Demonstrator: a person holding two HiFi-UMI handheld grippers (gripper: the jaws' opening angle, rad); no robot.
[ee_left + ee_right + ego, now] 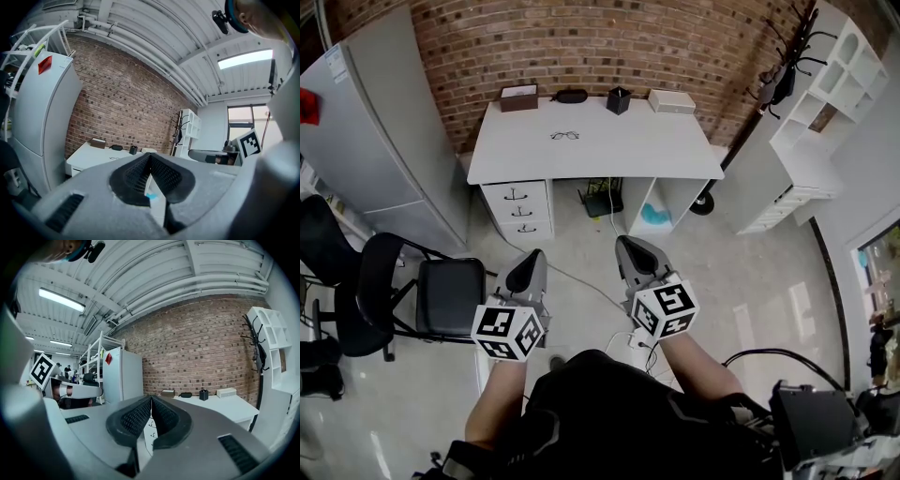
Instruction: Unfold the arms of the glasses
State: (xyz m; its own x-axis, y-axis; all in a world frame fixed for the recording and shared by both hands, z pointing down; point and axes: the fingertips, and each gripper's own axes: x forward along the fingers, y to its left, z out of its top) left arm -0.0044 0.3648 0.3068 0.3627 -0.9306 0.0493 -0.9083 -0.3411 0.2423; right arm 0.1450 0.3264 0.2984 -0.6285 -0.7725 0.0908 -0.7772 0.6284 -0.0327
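Left gripper [531, 255] and right gripper [628, 242] are both clenched tight with nothing in them, well back from the desk [675, 155]. The glasses [564, 136] lie on the desk, too small to tell if they're folded. The gripper cubes [508, 330] carry black-and-white square markers.

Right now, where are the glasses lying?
In the head view, the glasses lie on the white desk, left of its centre, just in front of the black case.
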